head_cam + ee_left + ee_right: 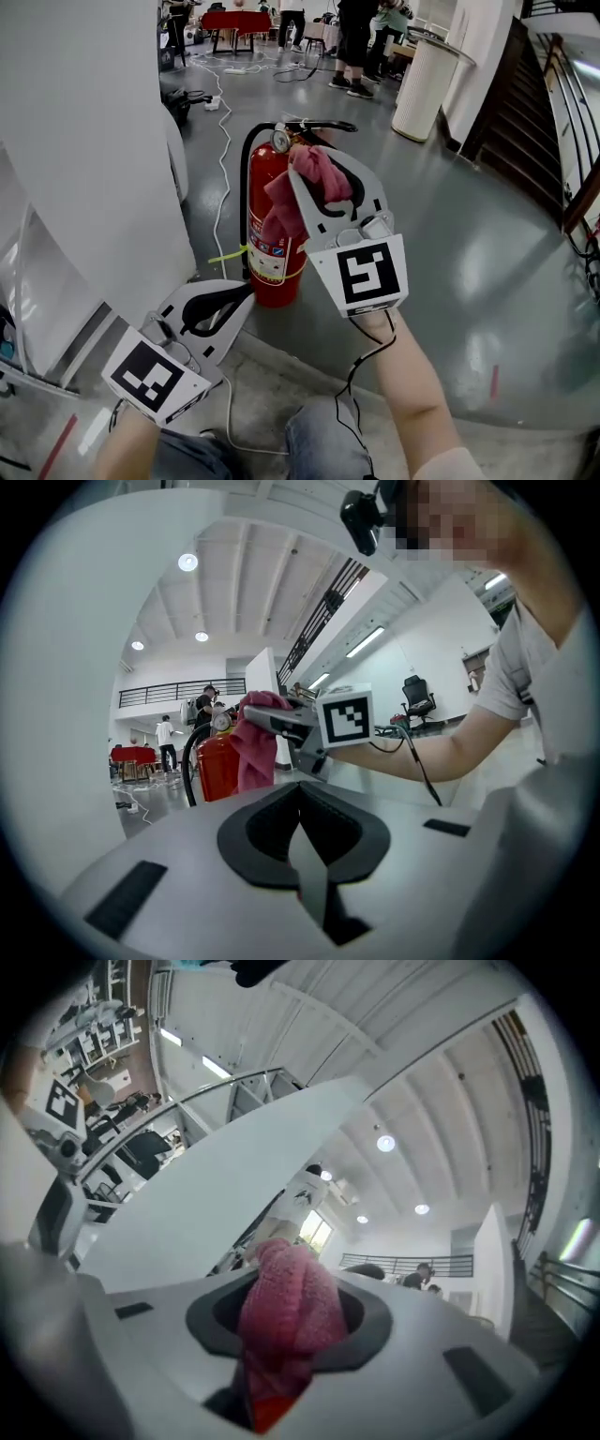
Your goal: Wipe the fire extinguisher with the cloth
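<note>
Left claw [247, 290] is clamped shut on nothing, low beside the base of the red fire extinguisher [270, 255], which stands on the floor [450, 244]. Right claw [319, 165] is pinching the pink cloth [286, 214] against the extinguisher's top.

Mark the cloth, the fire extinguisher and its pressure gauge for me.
cloth [317, 174], head view, bunched upper fold.
fire extinguisher [263, 178], head view, upper red cylinder wall.
pressure gauge [280, 141], head view, dial face.
</note>
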A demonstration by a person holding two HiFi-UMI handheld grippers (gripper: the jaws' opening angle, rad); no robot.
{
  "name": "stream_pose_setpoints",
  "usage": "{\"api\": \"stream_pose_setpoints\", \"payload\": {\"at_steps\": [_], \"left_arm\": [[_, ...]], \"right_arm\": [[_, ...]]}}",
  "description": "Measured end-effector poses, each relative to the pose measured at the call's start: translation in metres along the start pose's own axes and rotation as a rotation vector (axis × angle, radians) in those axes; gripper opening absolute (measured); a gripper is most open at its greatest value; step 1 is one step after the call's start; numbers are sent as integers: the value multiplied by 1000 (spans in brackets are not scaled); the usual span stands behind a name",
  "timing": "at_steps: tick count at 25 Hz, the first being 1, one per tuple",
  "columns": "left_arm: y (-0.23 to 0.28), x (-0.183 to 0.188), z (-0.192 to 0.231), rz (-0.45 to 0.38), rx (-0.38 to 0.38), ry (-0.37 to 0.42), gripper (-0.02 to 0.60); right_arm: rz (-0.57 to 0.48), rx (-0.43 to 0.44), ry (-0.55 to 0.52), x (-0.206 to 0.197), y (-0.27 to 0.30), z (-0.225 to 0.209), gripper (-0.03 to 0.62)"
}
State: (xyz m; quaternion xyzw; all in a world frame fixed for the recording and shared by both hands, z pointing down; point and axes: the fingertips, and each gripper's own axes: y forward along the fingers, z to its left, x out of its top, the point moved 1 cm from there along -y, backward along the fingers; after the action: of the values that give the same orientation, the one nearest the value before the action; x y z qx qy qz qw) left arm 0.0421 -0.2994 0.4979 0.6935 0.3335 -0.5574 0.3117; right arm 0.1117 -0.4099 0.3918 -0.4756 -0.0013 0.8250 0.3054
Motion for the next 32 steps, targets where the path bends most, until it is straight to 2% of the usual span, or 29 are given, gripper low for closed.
{"api": "stream_pose_setpoints", "payload": {"at_steps": [2,5,9,12,24,27,32], "left_arm": [[1,0,0,-2,0,2,11],[2,-2,1,4,3,-1,11],[2,-8,4,10,10,6,11],[3,-13,4,25,12,-4,11],[12,-35,-2,56,-10,-32,11],[11,-37,-5,65,-16,-41,11],[9,-40,-4,61,-10,-31,10]], "right_arm": [[3,-29,11,-3,6,-8,129],[-26,-32,-12,-19,2,6,127],[-89,-77,46,-32,-14,16,128],[-71,-96,3,-45,-21,26,129],[211,-13,-25,-160,-59,93,127],[280,36,-45,-184,-69,114,127],[396,181,-141,-220,-80,158,126]]}}
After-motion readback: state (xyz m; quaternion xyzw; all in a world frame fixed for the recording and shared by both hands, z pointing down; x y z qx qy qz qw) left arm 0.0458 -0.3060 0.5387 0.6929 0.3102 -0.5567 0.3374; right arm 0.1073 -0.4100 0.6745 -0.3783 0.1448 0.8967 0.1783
